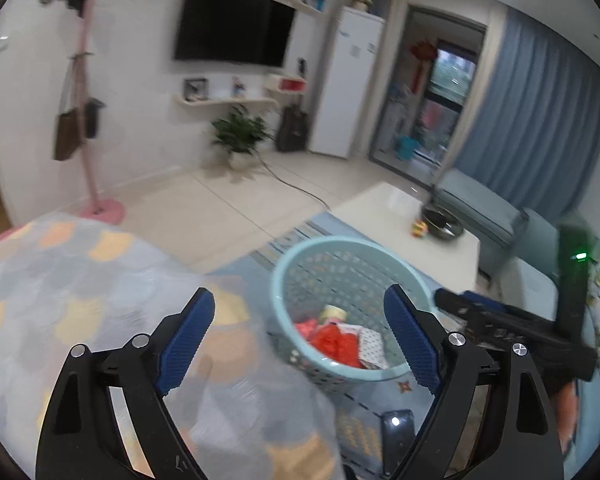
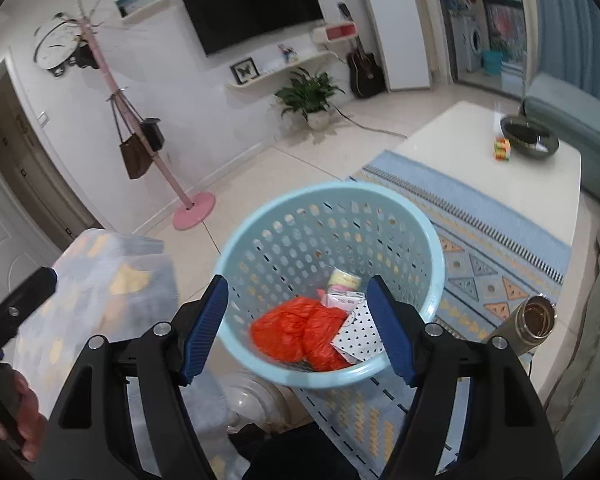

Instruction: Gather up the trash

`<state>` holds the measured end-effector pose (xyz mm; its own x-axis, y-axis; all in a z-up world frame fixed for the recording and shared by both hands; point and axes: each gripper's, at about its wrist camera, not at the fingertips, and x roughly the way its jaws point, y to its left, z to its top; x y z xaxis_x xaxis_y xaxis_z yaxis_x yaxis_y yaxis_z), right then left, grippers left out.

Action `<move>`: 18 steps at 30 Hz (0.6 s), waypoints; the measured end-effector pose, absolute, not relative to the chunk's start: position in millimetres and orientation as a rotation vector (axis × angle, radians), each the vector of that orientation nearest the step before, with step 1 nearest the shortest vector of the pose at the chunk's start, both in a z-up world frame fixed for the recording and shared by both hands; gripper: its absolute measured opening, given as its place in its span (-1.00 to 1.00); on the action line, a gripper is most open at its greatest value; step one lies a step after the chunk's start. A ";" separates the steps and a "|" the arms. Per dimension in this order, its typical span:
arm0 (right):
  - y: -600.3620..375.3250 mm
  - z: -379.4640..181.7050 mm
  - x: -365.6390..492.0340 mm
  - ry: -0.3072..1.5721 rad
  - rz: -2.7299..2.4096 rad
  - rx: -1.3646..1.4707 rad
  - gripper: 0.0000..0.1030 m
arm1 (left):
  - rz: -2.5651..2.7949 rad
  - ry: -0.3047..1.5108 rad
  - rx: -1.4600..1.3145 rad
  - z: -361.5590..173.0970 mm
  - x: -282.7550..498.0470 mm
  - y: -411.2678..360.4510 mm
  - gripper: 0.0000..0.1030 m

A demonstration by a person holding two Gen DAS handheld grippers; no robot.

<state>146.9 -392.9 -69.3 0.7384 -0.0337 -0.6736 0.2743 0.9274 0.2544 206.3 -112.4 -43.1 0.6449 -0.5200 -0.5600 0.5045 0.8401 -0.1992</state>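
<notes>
Right view only: metal flask [image 2: 528, 318] at the rug's [image 2: 480, 220] right edge. Left view only: right tongs [image 1: 512, 332] seen from the side.

Left tongs [image 1: 300, 336]: wide, empty. Right tongs [image 2: 298, 326]: wide, empty.

Basket [image 2: 328, 216]: on the rug, just beyond both tongs; holds red bag [image 2: 300, 334], dotted paper [image 2: 360, 338], small wrappers [image 2: 344, 284].
</notes>
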 end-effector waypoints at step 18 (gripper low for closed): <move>-293.4 -6.0 66.6 0.460 -0.252 0.063 0.53 | -0.255 0.410 0.038 -50.7 114.6 -47.0 0.75</move>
